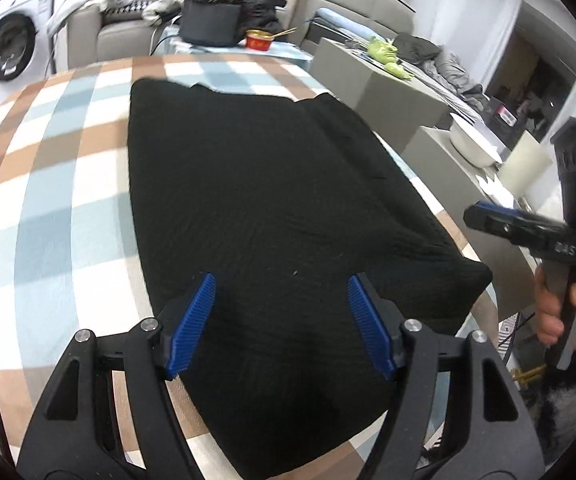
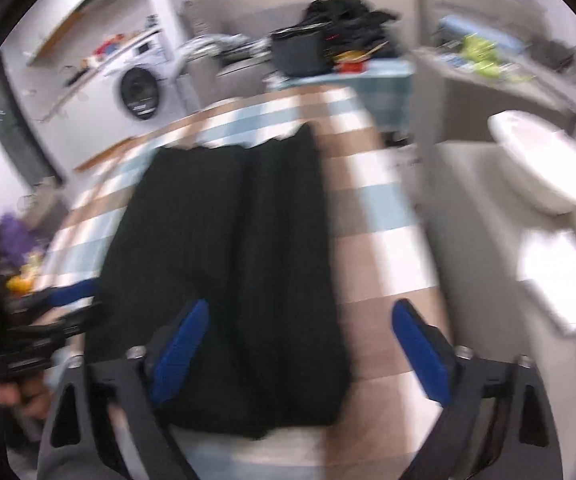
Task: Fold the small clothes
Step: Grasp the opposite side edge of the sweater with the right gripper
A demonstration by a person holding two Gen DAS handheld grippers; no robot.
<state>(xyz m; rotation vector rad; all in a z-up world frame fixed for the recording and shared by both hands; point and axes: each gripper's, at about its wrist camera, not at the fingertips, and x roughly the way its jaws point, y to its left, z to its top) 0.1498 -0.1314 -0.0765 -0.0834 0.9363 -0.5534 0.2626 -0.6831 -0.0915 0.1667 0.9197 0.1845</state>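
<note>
A black knit garment (image 1: 264, 208) lies flat on the checked cloth of the table (image 1: 48, 208), folded lengthwise into a long strip. It also shows in the blurred right wrist view (image 2: 228, 264). My left gripper (image 1: 280, 320) is open and empty, hovering over the garment's near end. My right gripper (image 2: 299, 344) is open and empty over the garment's near right edge. In the left wrist view the right gripper (image 1: 483, 216) is held off the table's right side. The left gripper (image 2: 76, 292) shows at the left edge of the right wrist view.
A black bag (image 1: 212, 24) and a red bowl (image 1: 259, 39) sit past the table's far end. Grey boxes (image 1: 371, 80) and a white basin (image 1: 472, 144) stand to the right. A washing machine (image 1: 12, 48) stands far left.
</note>
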